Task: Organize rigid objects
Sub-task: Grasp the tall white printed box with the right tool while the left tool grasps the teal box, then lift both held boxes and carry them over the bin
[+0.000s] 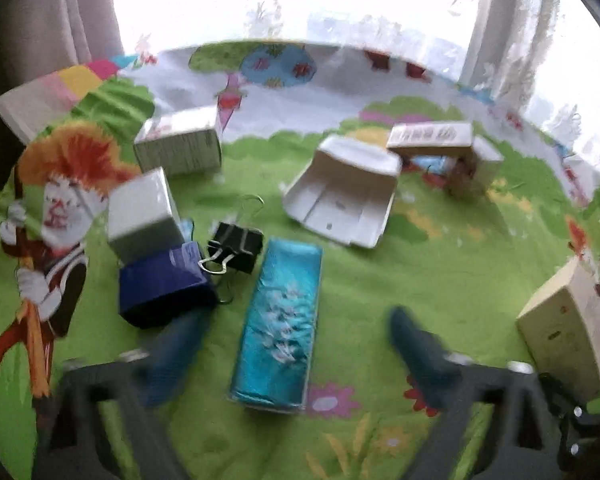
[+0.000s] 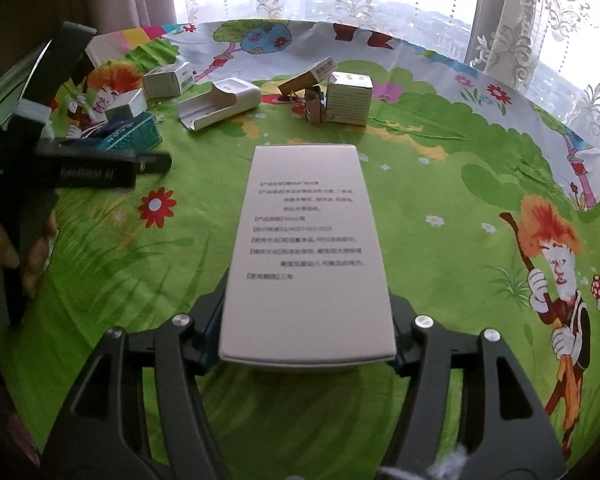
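The white printed box (image 2: 308, 256) lies flat on the green cartoon-print desk (image 2: 440, 184) cloth, lengthwise between the fingers of the right gripper (image 2: 306, 344); those fingers flank its near end, though whether the pads press it cannot be told. Beyond the white box's far end stand a white plastic tray (image 2: 220, 104) and, to its right, a small carton (image 2: 350, 98) with a tilted flat box (image 2: 308, 74) leaning beside it. To the white box's left, the left gripper (image 1: 296, 344) hangs over a teal foil-wrapped box (image 1: 280, 324), its blue fingers (image 1: 412, 340) parted on either side and apart from it, holding nothing. Just left of the teal box lie a black binder clip (image 1: 236, 244) and a dark blue box (image 1: 164, 288) with a white box (image 1: 144, 212) resting on it. A hand (image 2: 16, 248) grips the left gripper's handle.
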{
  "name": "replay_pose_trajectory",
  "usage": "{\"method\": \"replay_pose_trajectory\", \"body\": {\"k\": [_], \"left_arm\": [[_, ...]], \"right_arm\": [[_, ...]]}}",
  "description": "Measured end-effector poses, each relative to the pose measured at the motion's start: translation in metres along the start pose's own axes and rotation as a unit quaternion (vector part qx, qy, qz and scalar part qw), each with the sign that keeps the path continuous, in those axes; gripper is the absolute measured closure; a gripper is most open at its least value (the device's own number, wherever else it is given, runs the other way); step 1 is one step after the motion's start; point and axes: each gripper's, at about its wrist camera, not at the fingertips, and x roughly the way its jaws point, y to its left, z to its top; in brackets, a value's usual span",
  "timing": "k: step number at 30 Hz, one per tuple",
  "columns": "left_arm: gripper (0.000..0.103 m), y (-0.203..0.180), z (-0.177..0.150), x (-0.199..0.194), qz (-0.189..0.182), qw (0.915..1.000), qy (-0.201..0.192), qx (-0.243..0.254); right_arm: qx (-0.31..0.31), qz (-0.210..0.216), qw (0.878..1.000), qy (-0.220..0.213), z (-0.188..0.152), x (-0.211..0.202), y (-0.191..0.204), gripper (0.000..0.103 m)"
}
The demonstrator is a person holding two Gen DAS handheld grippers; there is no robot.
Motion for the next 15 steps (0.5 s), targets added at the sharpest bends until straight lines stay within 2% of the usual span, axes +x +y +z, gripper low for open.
{"method": "replay_pose_trajectory", "body": {"k": [1, 2, 3, 6, 9, 12, 15], "left_arm": [[0.066, 0.001, -0.001, -0.005, -0.001, 1.0000, 0.001, 0.010], [0.073, 0.003, -0.003, -0.010, -0.021, 0.9997, 0.005, 0.009], [0.073, 0.007, -0.007, -0.016, -0.053, 0.9985, 0.008, -0.002], [0.073, -0.002, -0.024, -0.033, -0.060, 0.9981, -0.004, 0.012], [0.073, -0.017, -0.046, -0.051, -0.091, 0.9957, -0.010, 0.019], [0.072, -0.029, -0.061, -0.058, -0.086, 0.9960, -0.013, 0.020], [0.071, -0.034, -0.062, -0.053, -0.059, 0.9977, -0.018, 0.028]], "right_arm": [[0.001, 0.001, 1.000, 0.000, 0.000, 0.000, 0.000, 0.036], [0.001, 0.001, 1.000, 0.000, 0.000, 0.000, -0.001, 0.036], [0.001, 0.001, 1.000, 0.000, 0.000, 0.000, 0.000, 0.036], [0.001, 0.002, 1.000, 0.000, 0.000, 0.000, 0.000, 0.036], [0.001, 0.002, 1.000, 0.000, 0.000, 0.000, -0.001, 0.035], [0.000, 0.002, 1.000, 0.000, 0.000, 0.000, 0.000, 0.034], [-0.001, 0.003, 1.000, 0.001, 0.000, 0.000, 0.000, 0.033]]}}
